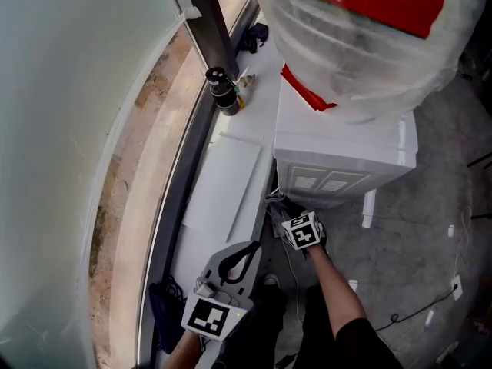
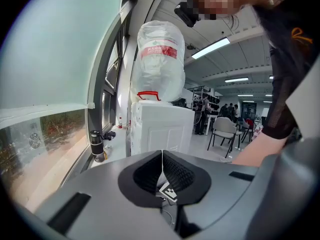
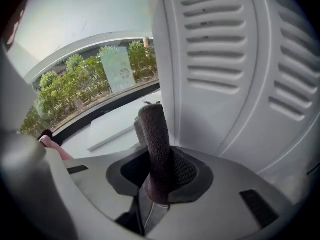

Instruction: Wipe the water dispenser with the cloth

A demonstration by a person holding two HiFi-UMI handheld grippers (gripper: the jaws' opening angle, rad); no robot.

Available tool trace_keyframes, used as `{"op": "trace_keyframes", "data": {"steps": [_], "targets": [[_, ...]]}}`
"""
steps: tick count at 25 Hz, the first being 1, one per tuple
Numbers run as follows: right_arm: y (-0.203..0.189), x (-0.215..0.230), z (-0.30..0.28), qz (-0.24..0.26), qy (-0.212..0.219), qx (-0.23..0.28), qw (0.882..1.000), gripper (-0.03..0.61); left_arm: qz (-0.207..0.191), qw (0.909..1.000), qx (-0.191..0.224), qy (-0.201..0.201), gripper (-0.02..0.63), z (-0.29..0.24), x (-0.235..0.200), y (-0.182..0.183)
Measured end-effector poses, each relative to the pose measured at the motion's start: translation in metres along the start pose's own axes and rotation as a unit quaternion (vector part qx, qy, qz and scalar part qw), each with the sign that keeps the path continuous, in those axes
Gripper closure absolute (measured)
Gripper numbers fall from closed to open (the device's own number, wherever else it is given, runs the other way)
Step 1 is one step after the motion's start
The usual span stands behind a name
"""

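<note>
**Poised to wipe**

Head view: right gripper (image 1: 277,206) at centre, low beside water dispenser (image 1: 346,156).
Left gripper view: left gripper (image 2: 162,156) clenched on nothing, held back, spare.
Right gripper view: grasping cloth (image 3: 155,139) upright, near vented panel (image 3: 235,59) at right, likely for wiping.

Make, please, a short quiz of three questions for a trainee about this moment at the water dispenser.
1. True or false: the left claw is shut with nothing in it.
2. What does the right claw hold? A) a sponge B) a dark cloth C) nothing
3. Short answer: what stands on top of the water dispenser?

Key:
1. True; in the left gripper view its jaws meet with nothing between them.
2. B.
3. A large water bottle.
</note>
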State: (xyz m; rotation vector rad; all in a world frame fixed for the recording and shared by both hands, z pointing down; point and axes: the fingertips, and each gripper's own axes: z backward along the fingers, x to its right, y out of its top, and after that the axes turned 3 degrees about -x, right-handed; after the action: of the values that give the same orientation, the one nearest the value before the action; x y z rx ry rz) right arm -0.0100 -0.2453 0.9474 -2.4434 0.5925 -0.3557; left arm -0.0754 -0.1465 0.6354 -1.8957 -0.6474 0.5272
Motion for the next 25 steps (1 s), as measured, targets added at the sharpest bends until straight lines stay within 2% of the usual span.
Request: {"op": "trace_keyframes", "data": {"steps": [3, 7, 13, 16, 21, 25], "targets": [[-0.017, 0.031, -0.006, -0.017, -0.017, 0.001, 1.000, 0.471, -0.003, 0.9999, -0.012, -0.005, 0.594, -0.010, 0.007, -0.019], [-0.036, 0.081, 0.015, -0.055, -0.061, -0.004, 0.997, 0.471, 0.001, 0.9997, -0.017, -0.017, 0.594, -0.019, 0.019, -0.025], [-0.071, 0.167, 0.081, -0.080, -0.133, -0.031, 0.987, 0.469, -0.003, 0.9989, -0.013, -0.044, 0.594, -0.034, 0.044, -0.002], [-0.088, 0.197, 0.119, -0.112, -0.164, -0.039, 0.979, 0.469, -0.007, 0.9978, -0.018, -0.063, 0.594, -0.035, 0.058, 0.011], [-0.092, 0.218, 0.175, -0.139, -0.186, -0.038, 0.972, 0.471, -0.012, 0.9963, -0.023, -0.082, 0.594, -0.032, 0.070, 0.039], [-0.074, 0.202, 0.223, -0.147, -0.169, -0.021, 0.974, 0.471, -0.019, 0.9956, -0.027, -0.087, 0.594, -0.021, 0.070, 0.070]]}}
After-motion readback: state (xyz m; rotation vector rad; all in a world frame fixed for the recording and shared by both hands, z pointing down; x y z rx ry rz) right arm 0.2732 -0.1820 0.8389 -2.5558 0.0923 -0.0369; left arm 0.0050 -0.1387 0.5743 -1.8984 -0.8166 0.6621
